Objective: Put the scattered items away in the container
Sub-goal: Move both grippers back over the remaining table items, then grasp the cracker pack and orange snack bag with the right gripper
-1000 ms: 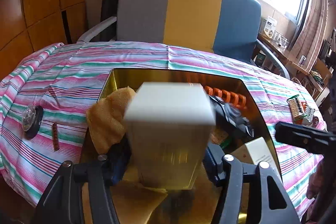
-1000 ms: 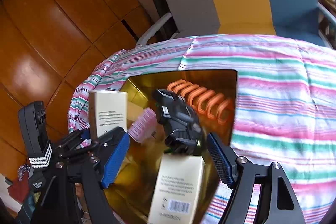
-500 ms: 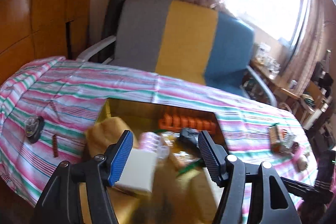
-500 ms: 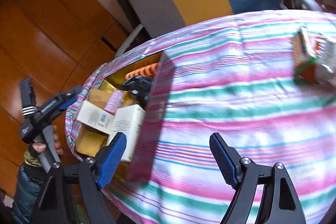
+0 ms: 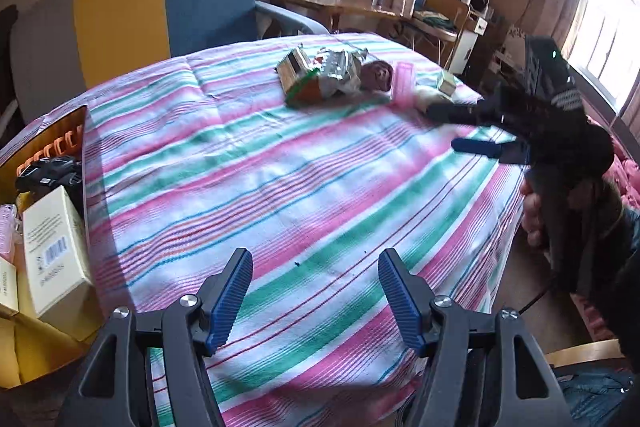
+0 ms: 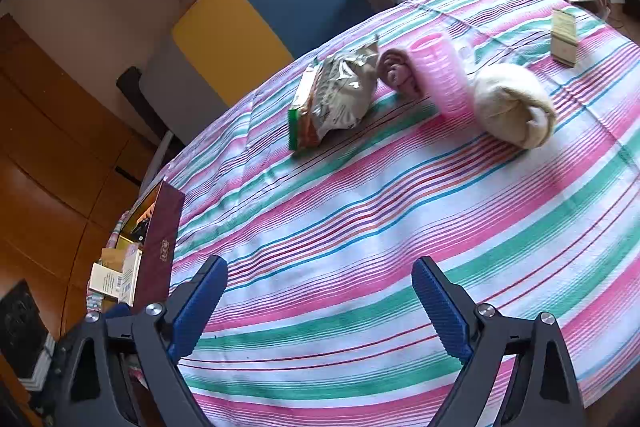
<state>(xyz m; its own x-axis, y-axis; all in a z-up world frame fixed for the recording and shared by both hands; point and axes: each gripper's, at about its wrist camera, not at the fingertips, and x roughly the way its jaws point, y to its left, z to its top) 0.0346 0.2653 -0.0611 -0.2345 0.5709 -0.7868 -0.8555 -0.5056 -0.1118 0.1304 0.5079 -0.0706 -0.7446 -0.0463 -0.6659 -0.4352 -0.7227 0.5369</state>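
On a striped tablecloth (image 6: 360, 227), several loose items are lying in a cluster well apart from the container (image 5: 48, 163) at the table's edge: a crinkled snack bag (image 6: 336, 99), a pink ribbed roller (image 6: 440, 75), a cream rolled cloth (image 6: 512, 107) and a small box (image 6: 564, 35). Both the left gripper (image 5: 316, 299) and the right gripper (image 6: 320, 311) are hovering wide open, holding nothing. That bag is probably light, slippery and crushable; pinching its flat sealed edge seems safest.

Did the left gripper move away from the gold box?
Yes. The left gripper swung right: the box, earlier centred under it, now sits at the left edge of its view, and striped cloth lies between its open jaws.
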